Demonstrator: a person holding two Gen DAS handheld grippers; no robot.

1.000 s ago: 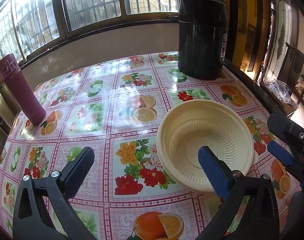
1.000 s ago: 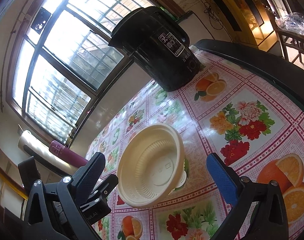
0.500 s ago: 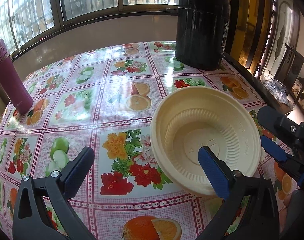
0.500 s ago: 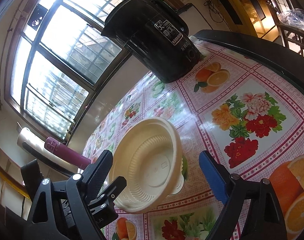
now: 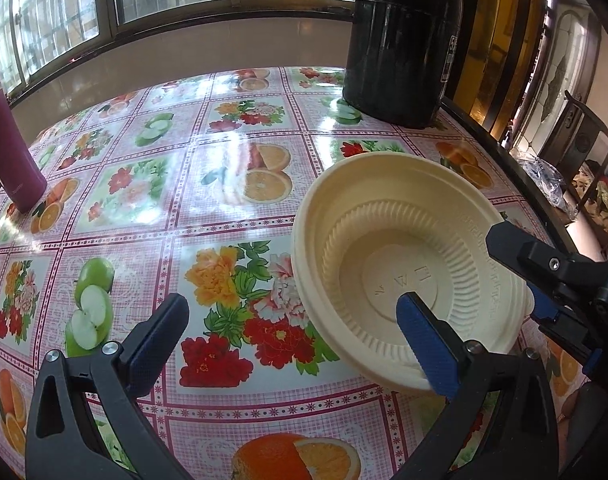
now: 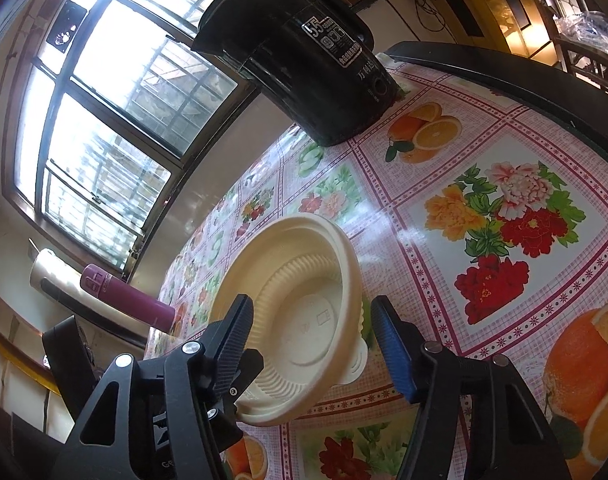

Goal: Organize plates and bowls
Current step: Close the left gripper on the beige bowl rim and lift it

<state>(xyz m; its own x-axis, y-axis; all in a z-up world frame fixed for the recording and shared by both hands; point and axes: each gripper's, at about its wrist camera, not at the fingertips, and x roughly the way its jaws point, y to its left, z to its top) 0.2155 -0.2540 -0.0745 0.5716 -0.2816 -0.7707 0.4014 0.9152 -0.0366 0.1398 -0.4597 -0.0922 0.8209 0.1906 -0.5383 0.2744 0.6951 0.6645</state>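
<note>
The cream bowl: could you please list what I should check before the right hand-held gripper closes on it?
1. Right hand-held gripper straddles the bowl wall, one finger inside and one outside: ok.
2. Both pads touch the wall: not ok; a gap shows beside the blue finger.
3. Left hand-held gripper is open: ok. Whether it is clear of the near rim: cannot tell.
4. Only one bowl will be lifted: cannot tell; a second rim peeks out underneath.
5. Black pot and purple bottle stand apart from the bowl: ok.
</note>
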